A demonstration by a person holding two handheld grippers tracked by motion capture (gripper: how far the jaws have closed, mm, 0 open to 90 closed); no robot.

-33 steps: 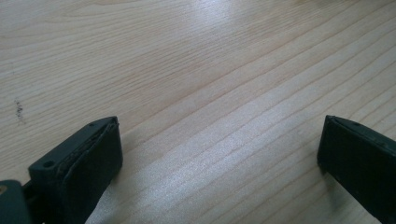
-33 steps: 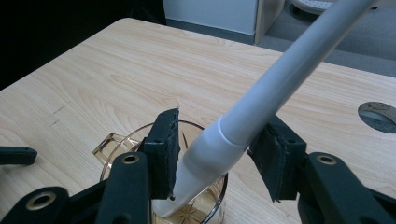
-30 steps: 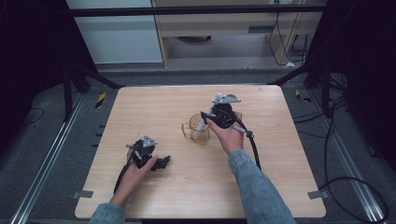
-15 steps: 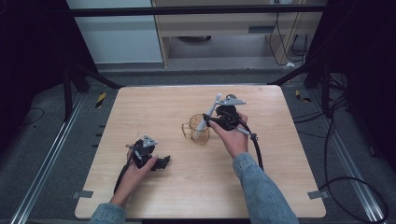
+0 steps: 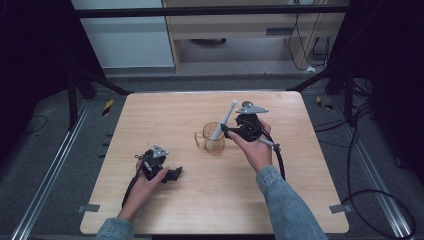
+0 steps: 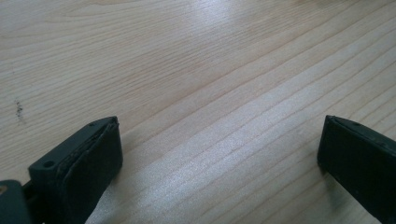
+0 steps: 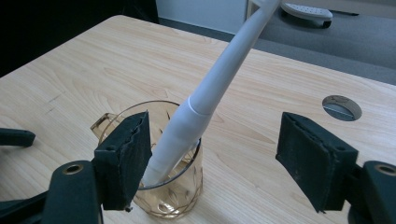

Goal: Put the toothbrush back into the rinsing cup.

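The right gripper [image 7: 212, 156] has just been opening – jaws now apart, pads off the white toothbrush [image 7: 208, 100], which leans in the amber glass cup [image 5: 214, 141] mid-table – so the placing looks done.

High view looked down from the near edge over the whole bench [image 5: 165, 115]; both gripper views sat close, sharing its wood.

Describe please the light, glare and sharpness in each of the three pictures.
High view: soft and slightly blurred, dark surroundings, evenly lit pale wooden table. Left gripper view: bright sheen across the wood grain, black jaws soft at the edges. Right gripper view: sharp amber glass cup with white plastic toothbrush, background darker.
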